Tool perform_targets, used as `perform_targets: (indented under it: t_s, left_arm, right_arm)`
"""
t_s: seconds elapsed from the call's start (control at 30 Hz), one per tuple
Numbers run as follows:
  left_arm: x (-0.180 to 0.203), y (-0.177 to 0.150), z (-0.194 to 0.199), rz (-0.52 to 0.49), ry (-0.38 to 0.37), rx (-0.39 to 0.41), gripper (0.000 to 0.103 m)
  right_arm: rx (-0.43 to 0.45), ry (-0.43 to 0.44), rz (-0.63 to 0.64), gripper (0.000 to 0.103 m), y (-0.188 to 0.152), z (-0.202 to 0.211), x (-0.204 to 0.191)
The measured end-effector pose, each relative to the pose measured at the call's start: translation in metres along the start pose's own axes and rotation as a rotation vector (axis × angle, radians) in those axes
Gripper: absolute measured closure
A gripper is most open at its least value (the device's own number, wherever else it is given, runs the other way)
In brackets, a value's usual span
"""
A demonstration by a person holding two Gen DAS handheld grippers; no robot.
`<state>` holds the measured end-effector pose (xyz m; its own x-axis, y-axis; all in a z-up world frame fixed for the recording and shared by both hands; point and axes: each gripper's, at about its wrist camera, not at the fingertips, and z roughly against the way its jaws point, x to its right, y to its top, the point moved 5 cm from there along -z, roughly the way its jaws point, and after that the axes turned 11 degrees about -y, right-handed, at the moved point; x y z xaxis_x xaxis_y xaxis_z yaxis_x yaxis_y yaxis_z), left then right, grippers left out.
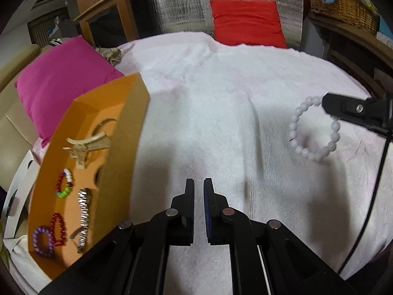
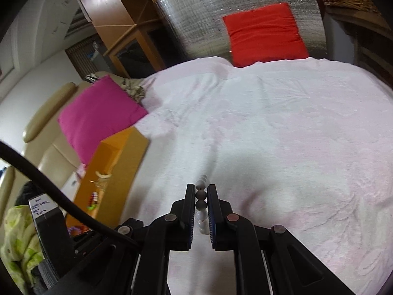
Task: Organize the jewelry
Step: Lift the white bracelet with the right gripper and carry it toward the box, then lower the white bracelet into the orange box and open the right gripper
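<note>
The right gripper (image 2: 199,198) pinches the white bead bracelet (image 1: 315,130) above the blanket (image 1: 208,113), probably bound for the orange box (image 1: 81,172) of sorted jewelry. The left gripper (image 1: 199,186), nearly closed, holds nothing.

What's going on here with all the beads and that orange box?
Someone is tidying jewelry on a bed. The right gripper is shut on a white bead bracelet, holding it above the white blanket. The left gripper is nearly closed and holds nothing. The orange box holds several bracelets and a metal watch.
</note>
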<state>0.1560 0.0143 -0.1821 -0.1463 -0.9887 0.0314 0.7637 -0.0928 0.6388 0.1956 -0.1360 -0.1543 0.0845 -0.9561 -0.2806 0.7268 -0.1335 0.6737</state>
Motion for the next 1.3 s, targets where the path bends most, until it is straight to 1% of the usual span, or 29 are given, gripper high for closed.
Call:
perform_targets:
  t_s: [0.2, 0.37, 0.53, 0.67, 0.8, 0.93, 1.13, 1.3]
  left_arm:
    - [-0.024, 0.008, 0.037, 0.025, 0.03, 0.054, 0.095]
    - [-0.056, 0.004, 0.066, 0.054, 0.079, 0.083, 0.095]
    - [-0.1, -0.012, 0.087, 0.113, 0.138, 0.09, 0.095]
    - [-0.137, -0.031, 0.1, 0.166, 0.197, 0.089, 0.095]
    - [-0.166, -0.046, 0.11, 0.21, 0.242, 0.086, 0.095]
    - [-0.186, -0.058, 0.113, 0.239, 0.275, 0.078, 0.095]
    - [-0.198, -0.068, 0.106, 0.266, 0.284, 0.06, 0.095]
    - [-0.198, -0.071, 0.102, 0.266, 0.283, 0.05, 0.095]
  right_arm:
    - [0.017, 0.088, 0.008, 0.092, 0.003, 0.009, -0.025]
    - [0.039, 0.175, 0.048, 0.092, 0.002, 0.02, -0.064]
    - [0.038, 0.268, 0.115, 0.092, -0.006, 0.024, -0.119]
    - [0.019, 0.324, 0.187, 0.092, -0.023, 0.019, -0.17]
    - [-0.012, 0.352, 0.25, 0.092, -0.044, 0.009, -0.207]
    - [-0.043, 0.361, 0.307, 0.092, -0.064, -0.002, -0.232]
    - [-0.097, 0.324, 0.393, 0.092, -0.092, -0.02, -0.243]
    - [-0.117, 0.311, 0.436, 0.092, -0.105, -0.025, -0.245]
